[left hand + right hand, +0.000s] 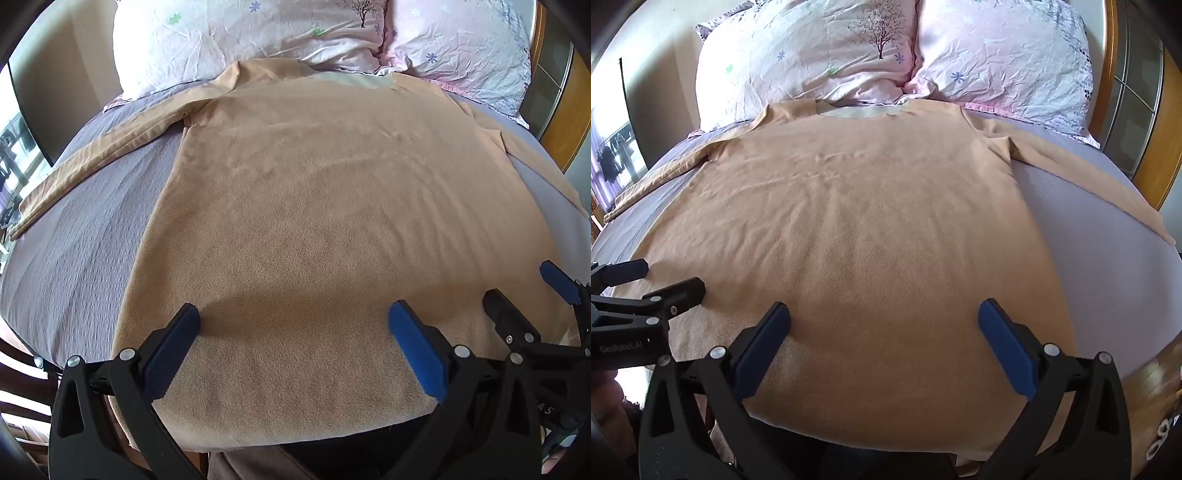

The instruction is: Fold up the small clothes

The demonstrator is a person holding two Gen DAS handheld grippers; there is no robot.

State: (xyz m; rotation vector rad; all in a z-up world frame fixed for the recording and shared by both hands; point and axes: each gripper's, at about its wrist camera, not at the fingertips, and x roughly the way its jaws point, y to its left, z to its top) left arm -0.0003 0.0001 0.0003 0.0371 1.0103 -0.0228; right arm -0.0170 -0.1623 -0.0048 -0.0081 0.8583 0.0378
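A tan long-sleeved shirt [314, 206] lies flat on the bed, collar toward the pillows, both sleeves spread out to the sides; it also shows in the right wrist view [871, 221]. My left gripper [293, 321] is open and empty, just above the shirt's hem on the left half. My right gripper [884, 319] is open and empty above the hem on the right half. The right gripper's fingers [513, 314] show at the right edge of the left wrist view. The left gripper's fingers [683, 291] show at the left edge of the right wrist view.
The bed has a lilac-grey sheet [81, 236], also in the right wrist view [1089, 251]. Two floral pillows [820, 51] [1015, 62] lie beyond the collar. A wooden headboard frame [1145, 122] stands at the right. A dark screen [40, 99] stands left.
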